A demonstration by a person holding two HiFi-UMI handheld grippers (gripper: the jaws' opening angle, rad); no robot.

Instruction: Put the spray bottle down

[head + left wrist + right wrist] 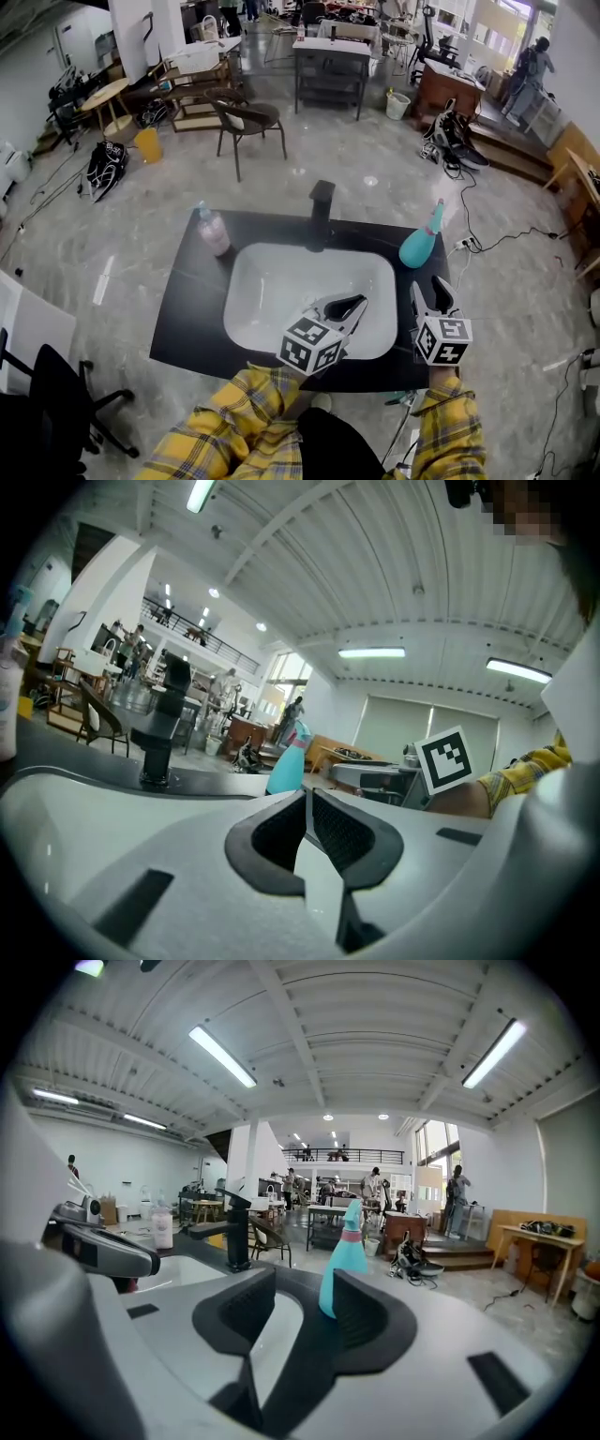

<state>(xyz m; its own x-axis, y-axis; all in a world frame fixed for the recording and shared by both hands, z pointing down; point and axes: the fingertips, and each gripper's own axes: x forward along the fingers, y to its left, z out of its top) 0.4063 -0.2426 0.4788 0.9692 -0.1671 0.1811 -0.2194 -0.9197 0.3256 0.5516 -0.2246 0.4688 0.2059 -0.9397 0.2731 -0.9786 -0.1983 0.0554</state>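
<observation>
We recorded a glossy white basin (272,300) in a smooth black countertop (183,319), a matt black faucet (322,202), a teal plastic spray bottle (419,246), a translucent pink plastic bottle (214,232), a polished stone-like floor (103,234) and yellow checked cloth sleeves (234,427). The pads (246,1312) of the right gripper (298,1316) were matt, ribbed black.

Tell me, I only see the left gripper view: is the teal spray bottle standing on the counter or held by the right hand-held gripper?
Observer: The head view shows the spray bottle upright on the black counter, right of the sink basin, with nothing touching it.
Operator: Are the right jaws open?
Observer: Yes. The right gripper view shows the right hand-held gripper with its jaws apart and nothing gripped; the spray bottle stands beyond the tips.
</observation>
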